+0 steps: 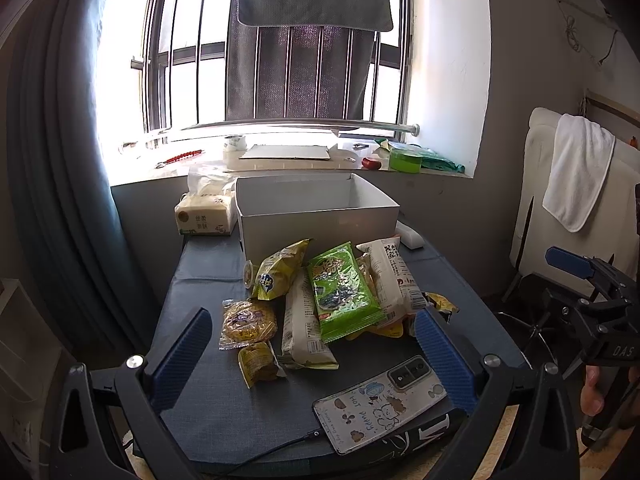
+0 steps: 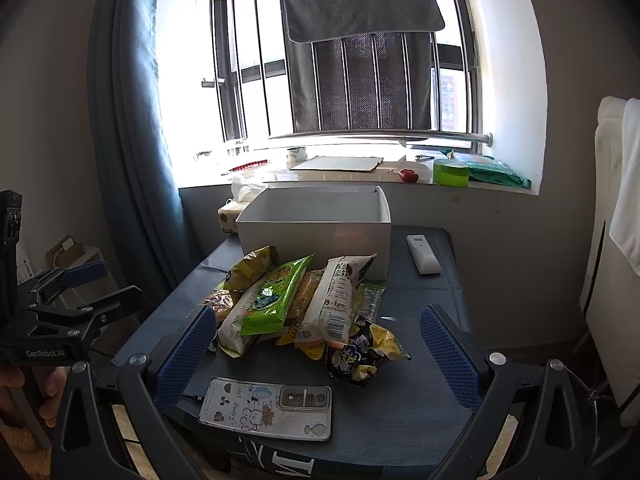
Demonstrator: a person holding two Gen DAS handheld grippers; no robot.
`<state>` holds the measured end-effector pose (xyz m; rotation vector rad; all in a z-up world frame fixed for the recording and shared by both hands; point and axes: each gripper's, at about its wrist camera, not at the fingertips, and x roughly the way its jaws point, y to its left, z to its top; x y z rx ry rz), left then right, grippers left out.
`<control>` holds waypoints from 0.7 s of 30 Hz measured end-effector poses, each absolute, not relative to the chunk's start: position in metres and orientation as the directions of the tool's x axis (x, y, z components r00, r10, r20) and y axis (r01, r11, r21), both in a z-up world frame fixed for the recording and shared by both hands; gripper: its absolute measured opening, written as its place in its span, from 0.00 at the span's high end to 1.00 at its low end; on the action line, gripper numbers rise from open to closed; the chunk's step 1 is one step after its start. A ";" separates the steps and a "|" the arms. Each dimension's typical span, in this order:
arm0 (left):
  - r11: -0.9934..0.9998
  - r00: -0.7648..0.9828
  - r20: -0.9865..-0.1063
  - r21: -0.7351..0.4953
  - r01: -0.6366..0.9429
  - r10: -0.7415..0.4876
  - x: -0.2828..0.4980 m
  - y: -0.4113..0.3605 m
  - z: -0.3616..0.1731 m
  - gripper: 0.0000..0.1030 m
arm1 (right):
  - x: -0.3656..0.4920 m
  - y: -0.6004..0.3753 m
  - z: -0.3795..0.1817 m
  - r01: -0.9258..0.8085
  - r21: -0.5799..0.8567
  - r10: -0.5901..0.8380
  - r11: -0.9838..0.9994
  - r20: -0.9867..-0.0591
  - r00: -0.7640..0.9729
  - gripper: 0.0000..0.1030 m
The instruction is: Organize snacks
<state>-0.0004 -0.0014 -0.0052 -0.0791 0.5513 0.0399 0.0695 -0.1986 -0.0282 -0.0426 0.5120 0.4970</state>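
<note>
A heap of snack packets lies mid-table before an open white box [image 1: 316, 220] [image 2: 316, 236]. On top is a green packet [image 1: 342, 292] [image 2: 276, 300], flanked by white packets [image 1: 394, 276] [image 2: 338, 300], a yellow chip bag [image 1: 280, 270] [image 2: 252, 266], a wrapped cake [image 1: 248, 324] and a small yellow packet [image 1: 258, 364]. A dark and yellow bag [image 2: 364, 356] lies nearest in the right wrist view. My left gripper [image 1: 316, 364] is open, held back from the heap. My right gripper [image 2: 316, 360] is open too, nothing between its fingers.
A phone [image 1: 380, 404] [image 2: 268, 408] in a cartoon case lies on a cable at the table's near edge. A white remote [image 2: 423, 254] rests right of the box, a tissue pack [image 1: 206, 216] left of it. Windowsill clutter lies behind, a curtain at left, a towel-draped chair [image 1: 576, 172] at right.
</note>
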 end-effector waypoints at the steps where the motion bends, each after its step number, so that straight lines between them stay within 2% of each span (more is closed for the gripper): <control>1: 0.996 0.851 -0.524 -0.065 -0.059 0.016 0.000 -0.001 -0.005 0.00 | 0.069 -0.198 -0.028 -0.466 0.082 0.444 0.881 -0.480 0.757 0.00; 21: 0.996 0.850 -0.527 -0.062 -0.064 0.022 -0.001 0.000 -0.007 0.00 | 0.067 -0.195 -0.031 -0.471 0.076 0.446 0.879 -0.485 0.752 0.00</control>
